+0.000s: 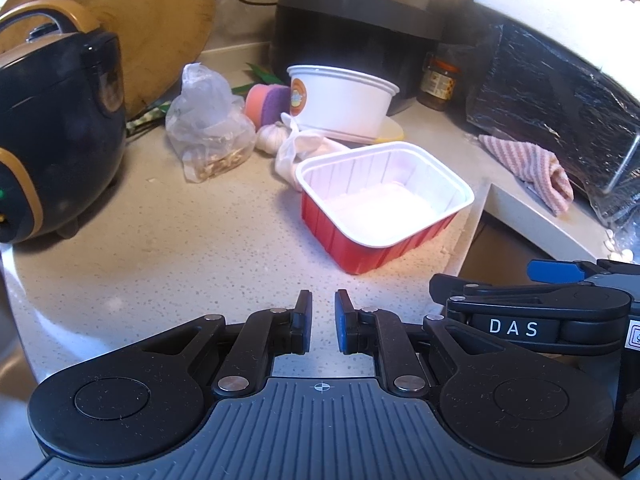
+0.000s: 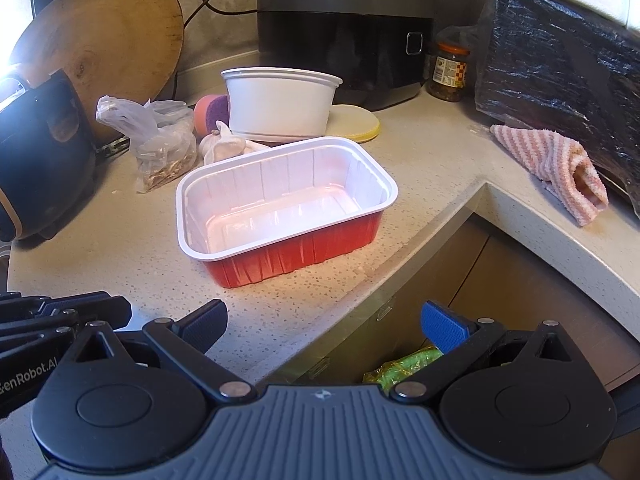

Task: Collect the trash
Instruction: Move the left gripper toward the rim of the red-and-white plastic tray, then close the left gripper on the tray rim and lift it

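An empty red tray with a white inside [image 1: 382, 200] [image 2: 286, 208] sits on the speckled counter near its inner corner. A white round bowl [image 1: 344, 100] [image 2: 280, 104] stands behind it. A clear plastic bag with scraps [image 1: 210, 136] [image 2: 160, 148] lies to the left. My left gripper [image 1: 323, 320] hovers over the counter in front of the tray, jaws nearly closed with a narrow gap, holding nothing. My right gripper [image 2: 324, 324] is open and empty at the counter edge, right of the left one. Green crumpled material [image 2: 404, 364] shows below it.
A black and gold cooker [image 1: 52, 140] stands at left before a wooden board [image 2: 108, 48]. A dark appliance [image 2: 344, 36], a jar [image 2: 450, 72], a striped cloth [image 2: 560, 168] and a black foil bag [image 2: 560, 64] line the back and right. Garlic [image 2: 222, 144] and sponges [image 1: 268, 100] lie by the bowl.
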The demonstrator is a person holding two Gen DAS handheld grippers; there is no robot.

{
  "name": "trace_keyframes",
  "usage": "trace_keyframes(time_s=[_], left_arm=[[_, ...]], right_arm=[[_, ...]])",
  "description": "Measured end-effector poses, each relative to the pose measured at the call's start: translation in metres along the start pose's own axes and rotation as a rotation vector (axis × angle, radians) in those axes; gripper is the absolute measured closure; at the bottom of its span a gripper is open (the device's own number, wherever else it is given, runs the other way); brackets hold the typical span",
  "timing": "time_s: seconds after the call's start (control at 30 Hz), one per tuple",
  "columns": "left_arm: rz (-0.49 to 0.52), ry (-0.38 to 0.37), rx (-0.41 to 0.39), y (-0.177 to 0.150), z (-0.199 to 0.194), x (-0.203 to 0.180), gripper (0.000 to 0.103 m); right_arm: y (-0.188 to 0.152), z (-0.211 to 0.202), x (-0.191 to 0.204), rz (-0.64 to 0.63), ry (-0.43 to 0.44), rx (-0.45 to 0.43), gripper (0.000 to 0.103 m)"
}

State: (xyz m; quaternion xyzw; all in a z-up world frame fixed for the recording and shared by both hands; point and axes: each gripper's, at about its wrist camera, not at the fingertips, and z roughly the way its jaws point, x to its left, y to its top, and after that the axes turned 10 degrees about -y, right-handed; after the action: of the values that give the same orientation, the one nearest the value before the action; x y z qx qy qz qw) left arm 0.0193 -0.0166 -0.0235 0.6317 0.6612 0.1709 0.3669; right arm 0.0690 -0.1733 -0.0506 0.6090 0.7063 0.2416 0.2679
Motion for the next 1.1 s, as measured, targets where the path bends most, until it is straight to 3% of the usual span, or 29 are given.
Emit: trace_keyframes(time_s=[0.57, 0.7, 0.83, 0.93, 1.1], left_arm=[[-0.028, 0.011, 0.020, 0.008, 0.016, -0.002, 0.088], [-0.087, -0.039, -0.065, 0.016, 0.011, 0.010, 0.088], [-0.259, -0.103, -0.173, 0.032, 0.009, 0.034, 0.088], [-0.266, -0.079, -0.168, 0.048, 0.019, 0.036, 0.087], [-0.212, -0.001, -0.107, 0.058, 0.048, 0.027, 0.087]], right_arm=[[0.013, 0.021, -0.018, 0.014, 0.030, 0.002, 0.000], [0.023, 0.021, -0.029, 0.019, 0.047, -0.068, 0.000], [0.038, 0.023, -0.035, -0.029, 0.064, -0.151, 0.000], [0.048, 0.035, -0.039, -0.048, 0.063, -0.134, 0.000], [0.063, 0.065, -0.058, 0.035, 0.055, -0.106, 0.000]])
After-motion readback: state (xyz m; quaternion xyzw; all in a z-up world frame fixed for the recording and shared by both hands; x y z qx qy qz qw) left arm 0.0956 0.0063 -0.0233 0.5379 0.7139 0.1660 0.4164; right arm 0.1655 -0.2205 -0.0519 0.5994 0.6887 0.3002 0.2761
